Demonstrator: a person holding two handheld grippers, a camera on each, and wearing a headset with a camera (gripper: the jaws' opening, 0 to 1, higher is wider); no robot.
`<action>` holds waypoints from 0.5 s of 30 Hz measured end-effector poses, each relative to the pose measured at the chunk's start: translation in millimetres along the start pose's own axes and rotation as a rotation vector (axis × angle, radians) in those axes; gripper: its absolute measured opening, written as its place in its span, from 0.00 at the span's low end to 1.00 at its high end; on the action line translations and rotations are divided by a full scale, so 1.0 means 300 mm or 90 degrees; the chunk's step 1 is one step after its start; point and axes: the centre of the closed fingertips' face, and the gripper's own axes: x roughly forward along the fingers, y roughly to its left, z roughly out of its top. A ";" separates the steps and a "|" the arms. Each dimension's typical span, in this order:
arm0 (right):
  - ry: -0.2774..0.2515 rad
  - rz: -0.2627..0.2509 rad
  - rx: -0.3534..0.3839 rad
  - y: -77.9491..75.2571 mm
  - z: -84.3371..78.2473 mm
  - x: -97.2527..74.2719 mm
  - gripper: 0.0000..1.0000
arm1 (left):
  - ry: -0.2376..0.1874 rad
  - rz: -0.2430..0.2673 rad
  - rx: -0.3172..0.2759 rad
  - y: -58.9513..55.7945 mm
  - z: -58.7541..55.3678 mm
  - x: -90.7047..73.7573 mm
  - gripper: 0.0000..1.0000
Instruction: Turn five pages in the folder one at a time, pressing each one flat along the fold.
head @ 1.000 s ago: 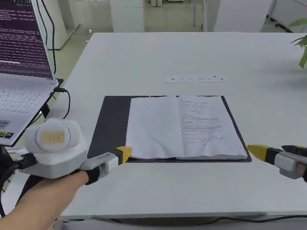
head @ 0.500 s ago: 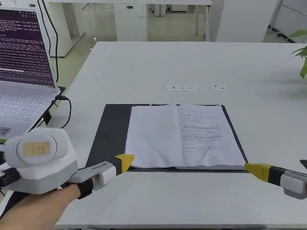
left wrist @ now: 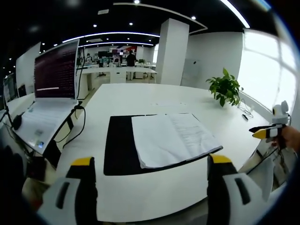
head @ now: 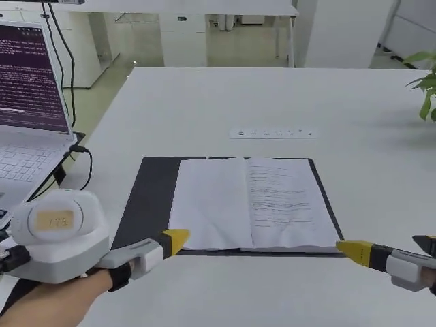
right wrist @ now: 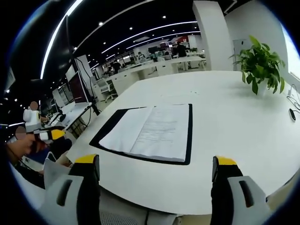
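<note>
A black folder (head: 153,201) lies open on the white table, with a blank left page and a printed right page (head: 283,201). My left gripper (head: 170,242) hovers at the folder's front left corner, its yellow tip just above the cover's edge. Off the front right corner, my right gripper (head: 387,246) hangs over the table. In the left gripper view the folder (left wrist: 168,138) lies ahead of the left gripper (left wrist: 151,161), whose jaws stand wide apart and hold nothing. The right gripper (right wrist: 155,160) is likewise open before the folder (right wrist: 150,129).
An open laptop (head: 27,102) stands at the left on a separate stand, with a black cable (head: 85,170) hanging beside it. A white power strip (head: 269,133) lies behind the folder. A potted plant (head: 426,85) is at the far right edge.
The head view has shifted a little. Both grippers stay by the folder's front corners, and the pages lie as before.
</note>
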 end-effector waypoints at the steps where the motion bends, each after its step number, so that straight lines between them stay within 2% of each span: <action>1: -0.001 0.003 0.000 0.002 0.002 0.001 1.00 | 0.000 -0.002 0.001 -0.005 0.000 0.011 0.99; 6: 0.002 0.011 0.006 -0.004 -0.003 0.006 0.97 | 0.005 -0.022 0.024 -0.073 0.003 0.076 0.99; 12: 0.010 0.014 0.017 -0.008 -0.029 0.017 0.95 | 0.018 -0.055 0.059 -0.170 -0.001 0.200 0.99; 13: 0.009 0.015 0.021 -0.008 -0.032 0.019 0.95 | 0.026 -0.063 0.065 -0.193 -0.008 0.221 0.99; 15: 0.011 0.016 0.025 -0.011 -0.040 0.022 0.95 | 0.048 -0.070 0.085 -0.223 -0.026 0.257 0.90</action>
